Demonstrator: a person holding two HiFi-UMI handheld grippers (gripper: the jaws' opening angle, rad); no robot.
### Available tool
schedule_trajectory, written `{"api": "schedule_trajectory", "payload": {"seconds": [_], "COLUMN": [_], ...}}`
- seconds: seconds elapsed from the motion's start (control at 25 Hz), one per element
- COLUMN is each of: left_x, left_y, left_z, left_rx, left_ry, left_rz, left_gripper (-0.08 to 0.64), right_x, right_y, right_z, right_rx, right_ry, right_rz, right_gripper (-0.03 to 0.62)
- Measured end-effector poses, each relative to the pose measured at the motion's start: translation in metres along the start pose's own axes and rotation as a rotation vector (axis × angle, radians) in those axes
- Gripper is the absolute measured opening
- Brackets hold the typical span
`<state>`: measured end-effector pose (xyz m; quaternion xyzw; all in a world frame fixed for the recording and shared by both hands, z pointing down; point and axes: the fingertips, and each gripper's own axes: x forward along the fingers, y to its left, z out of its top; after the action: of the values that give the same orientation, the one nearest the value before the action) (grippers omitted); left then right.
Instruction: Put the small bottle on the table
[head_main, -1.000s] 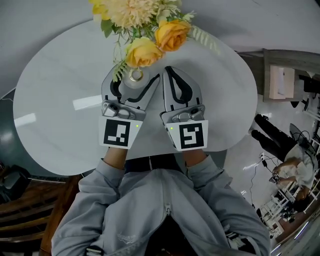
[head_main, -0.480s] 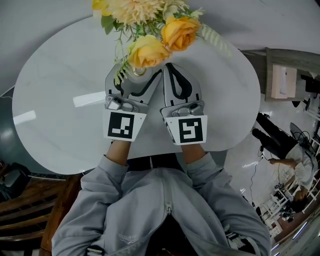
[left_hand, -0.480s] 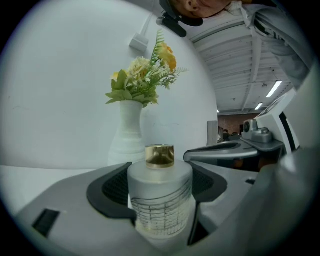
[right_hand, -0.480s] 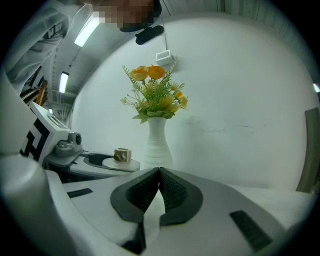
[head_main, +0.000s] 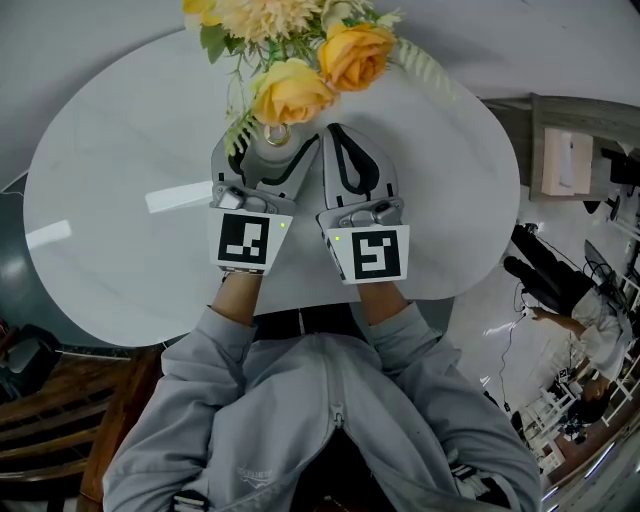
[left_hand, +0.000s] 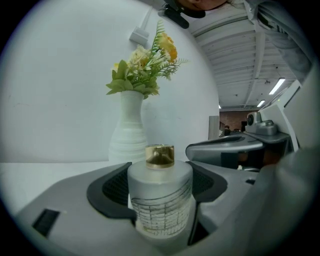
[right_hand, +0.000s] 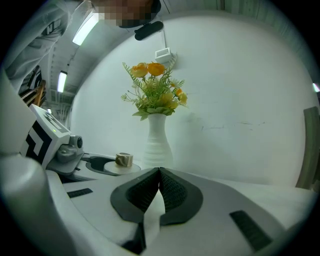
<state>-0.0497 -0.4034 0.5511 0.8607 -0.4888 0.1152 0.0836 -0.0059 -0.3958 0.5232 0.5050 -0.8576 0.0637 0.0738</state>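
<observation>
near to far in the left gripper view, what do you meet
small frosted glass bottle with a gold cap → white ribbed vase of yellow flowers → plain white wall

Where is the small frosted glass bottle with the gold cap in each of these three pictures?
Head view: the small frosted glass bottle sits upper centre, between the jaws of the left gripper, under the yellow flowers.
Left gripper view: the bottle is bottom centre, large in the foreground.
Right gripper view: the bottle is left of centre, only its top and gold cap showing.
Shared landmark: the yellow flowers, beyond the bottle in each.
</observation>
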Motion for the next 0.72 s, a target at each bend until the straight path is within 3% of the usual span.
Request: {"api": "schedule_trajectory", "payload": {"seconds": [0.56,0.72], "left_x": [-0.005,-0.006], "left_y": [0.000,0.001], "left_z": [-0.011,-0.017], "left_rx": [0.009,0.032], "left_ry": [0.029,0.083], "left_rz": [0.029,0.053], "left_gripper": [0.334,0.334], "right_x": [-0.001,-0.002], "right_y": [0.002,0.004], "right_z": [-0.025,-0.026], "right_rx": [-0.037,-0.034], "right_ry": [0.049,0.059], "right_rz": [0.002,0.008], "right_gripper": [0.026,0.026]}}
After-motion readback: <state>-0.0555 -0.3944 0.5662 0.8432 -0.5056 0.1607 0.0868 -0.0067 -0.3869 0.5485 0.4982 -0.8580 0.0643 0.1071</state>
